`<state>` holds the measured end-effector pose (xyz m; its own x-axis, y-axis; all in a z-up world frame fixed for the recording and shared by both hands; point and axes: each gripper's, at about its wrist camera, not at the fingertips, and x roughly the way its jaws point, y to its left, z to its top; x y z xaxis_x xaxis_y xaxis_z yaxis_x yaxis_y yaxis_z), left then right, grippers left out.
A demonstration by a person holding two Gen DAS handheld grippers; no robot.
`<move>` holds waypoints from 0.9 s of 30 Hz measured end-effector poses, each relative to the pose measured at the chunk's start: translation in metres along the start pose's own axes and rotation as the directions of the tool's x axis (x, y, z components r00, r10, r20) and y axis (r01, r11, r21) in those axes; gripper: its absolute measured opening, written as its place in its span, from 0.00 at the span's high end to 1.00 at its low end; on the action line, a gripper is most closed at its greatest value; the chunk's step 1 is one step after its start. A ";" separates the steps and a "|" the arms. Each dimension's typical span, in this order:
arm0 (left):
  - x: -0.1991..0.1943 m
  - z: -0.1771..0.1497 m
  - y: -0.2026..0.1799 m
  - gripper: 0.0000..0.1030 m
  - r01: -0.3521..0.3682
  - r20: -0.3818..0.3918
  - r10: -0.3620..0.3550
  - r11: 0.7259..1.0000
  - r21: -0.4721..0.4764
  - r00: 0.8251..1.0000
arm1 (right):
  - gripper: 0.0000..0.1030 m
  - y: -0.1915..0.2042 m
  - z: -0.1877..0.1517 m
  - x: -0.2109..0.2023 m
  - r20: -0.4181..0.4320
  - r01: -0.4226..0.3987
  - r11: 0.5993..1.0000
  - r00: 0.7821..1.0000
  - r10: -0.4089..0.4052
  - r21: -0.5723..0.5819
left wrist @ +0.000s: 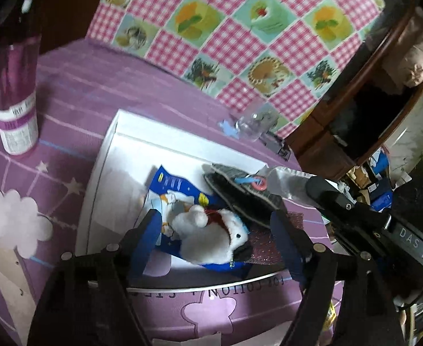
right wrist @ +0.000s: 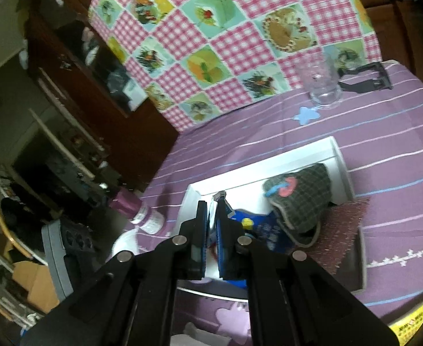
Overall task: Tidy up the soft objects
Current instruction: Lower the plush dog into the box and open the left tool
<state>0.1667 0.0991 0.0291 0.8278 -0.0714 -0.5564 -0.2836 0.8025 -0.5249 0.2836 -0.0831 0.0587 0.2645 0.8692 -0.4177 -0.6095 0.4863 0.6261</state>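
The plush toy point(left wrist: 211, 236) lies between the jaws of your left gripper point(left wrist: 217, 236), inside the white box point(left wrist: 116, 144) on the desk point(left wrist: 81, 86). These jaws stand wide, one blue pad on each side of the toy, and neither pad presses on it, so the toy rests free on the blue packet point(left wrist: 174, 184) under it. I judge the toy to be very light and soft; it will squash under the pads and spring back. If you take it again, close on the thick white body, not on the dark tip at the near side, which looks small and may slip out.

Just beyond the left jaws, toward the right pad, lies the checked fabric piece point(left wrist: 240, 193) with a blue and pink clip on it. It hangs partly over the box rim and looks limp; a pinch at its bound edge should hold better than one in the middle.

The left gripper points down at a slant into the box, from the near edge. Your right gripper point(right wrist: 211, 222) comes in from the other side, also slanted down, and its jaws are nearly closed. A thin blue and white thing sits between them, probably a corner of the blue packet, but I cannot tell surely.
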 end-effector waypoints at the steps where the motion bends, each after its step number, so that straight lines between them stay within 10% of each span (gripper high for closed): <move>1: -0.003 0.000 -0.002 0.24 -0.007 0.015 0.007 1.000 0.011 1.000 | 0.93 0.000 0.000 0.000 0.001 -0.016 1.000 1.000 0.016 -0.003; 12: -0.011 -0.002 -0.011 0.24 -0.125 0.074 0.120 0.990 0.068 0.990 | 0.92 -0.016 -0.001 0.013 -0.068 0.107 0.994 0.992 -0.105 0.026; 19: -0.010 -0.002 -0.011 0.24 -0.159 0.078 0.154 0.985 0.066 0.985 | 0.50 -0.027 0.001 0.011 -0.072 0.177 0.980 0.983 -0.172 0.085; 27: -0.009 -0.005 -0.017 0.24 -0.208 0.063 0.203 0.974 0.093 0.977 | 0.45 -0.008 0.005 0.002 -0.030 0.292 0.956 0.956 -0.293 -0.021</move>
<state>0.1613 0.0831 0.0401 0.7819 0.1302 -0.6096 -0.4032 0.8515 -0.3353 0.2925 -0.0850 0.0560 0.4088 0.6856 -0.6024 -0.5213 0.7172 0.4625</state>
